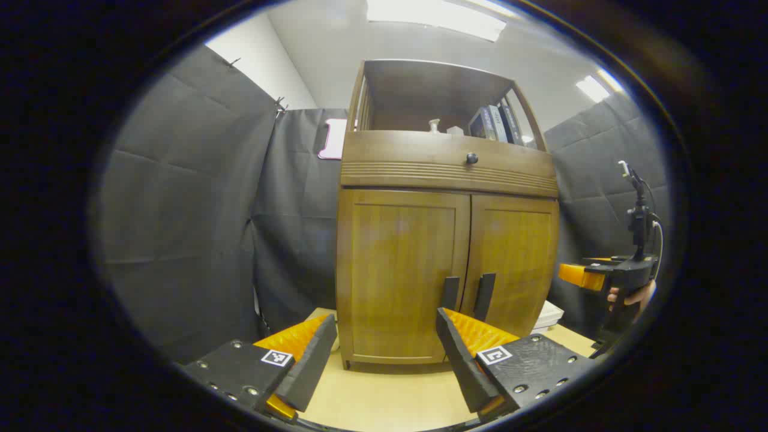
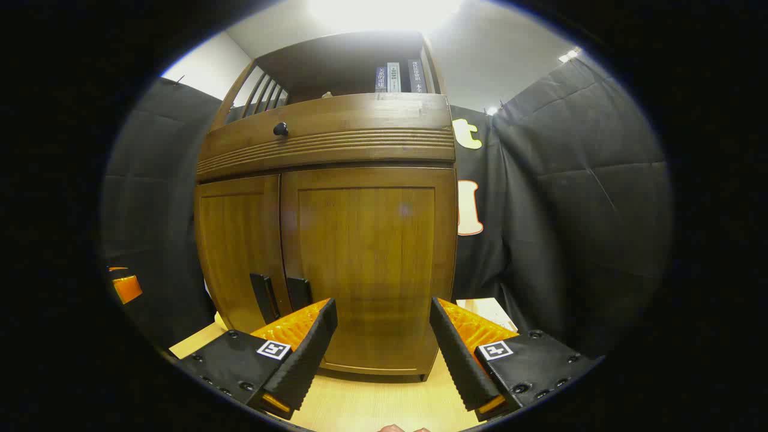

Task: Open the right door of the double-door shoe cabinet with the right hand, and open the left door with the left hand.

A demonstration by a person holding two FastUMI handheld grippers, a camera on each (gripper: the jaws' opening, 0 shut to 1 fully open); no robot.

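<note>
— Where does the shoe cabinet [image 2: 327,240] stand relative to each claw?

— Straight ahead of both, at the back of the pale counter [image 2: 360,408], its 2 doors shut. In the right gripper view the right claw [image 2: 383,336] hangs wide and empty before the right door [image 2: 366,264]; that door's handle [image 2: 298,293], a dark upright bar at the centre seam, lies ahead and to the claw's left, just off its left finger.

— And the left side?

— In the left gripper view the left claw [image 1: 387,348] is equally wide, holding nothing. The left door's handle [image 1: 450,293] stands upright ahead and to its right, beside the right finger. The right claw [image 1: 579,276] shows far off at the edge, a hand [image 1: 630,297] under it.

— Which is nearer?

— Hard to say through the fisheye; the right seems marginally closer. Each handle's long axis runs vertical, so a level pinch looks apt.

— The room?

— Black cloth walls [image 1: 180,210], ceiling lights, books [image 2: 396,77] on the top shelf, a drawer knob [image 2: 280,129] above the doors.
</note>
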